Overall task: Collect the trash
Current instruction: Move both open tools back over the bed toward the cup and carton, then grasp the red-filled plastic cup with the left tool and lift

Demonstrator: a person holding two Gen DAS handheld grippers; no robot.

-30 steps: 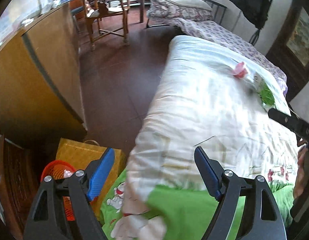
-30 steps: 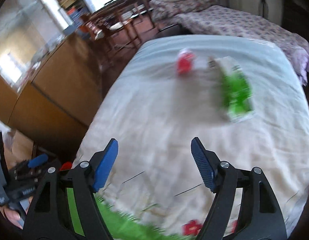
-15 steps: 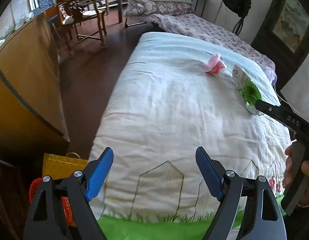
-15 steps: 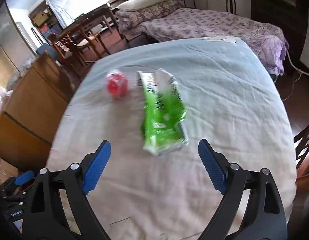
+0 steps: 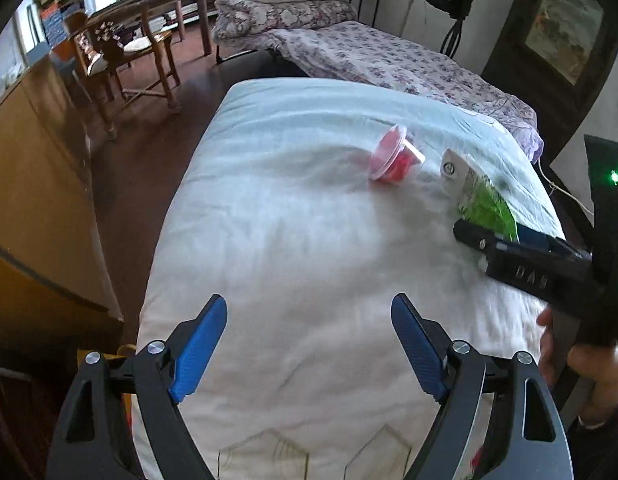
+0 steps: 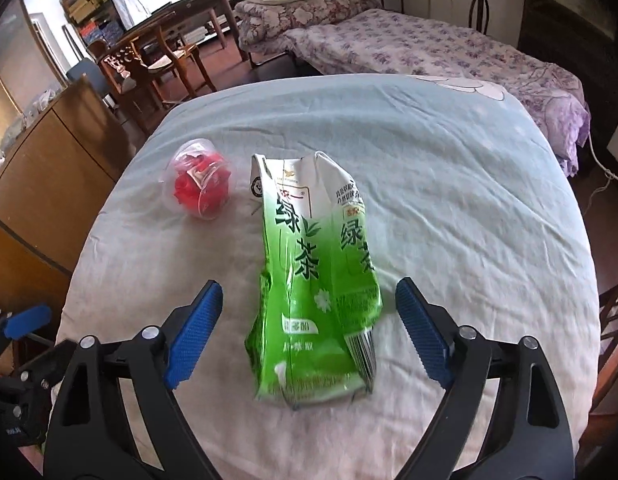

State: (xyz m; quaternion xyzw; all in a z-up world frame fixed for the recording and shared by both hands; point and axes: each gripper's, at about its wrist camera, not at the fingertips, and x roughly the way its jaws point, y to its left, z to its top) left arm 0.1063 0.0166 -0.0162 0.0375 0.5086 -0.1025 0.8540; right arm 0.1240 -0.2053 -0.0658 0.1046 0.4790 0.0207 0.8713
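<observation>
A crumpled green tea carton lies flat on the white bed cover. A clear plastic cup with red scraps inside lies on its side just left of it. My right gripper is open and empty, with the carton's near end between its blue fingers. In the left wrist view the cup and carton lie far ahead to the right, with the right gripper's body over the carton. My left gripper is open and empty above the bed's near part.
A wooden cabinet stands left of the bed across a strip of dark floor. A wooden chair and table stand at the back. A second bed with a floral cover lies behind.
Both grippers have moved forward over the bed. The right gripper has closed in on the carton, which now lies between its open fingers. The red basket and yellow bag left the left view.
</observation>
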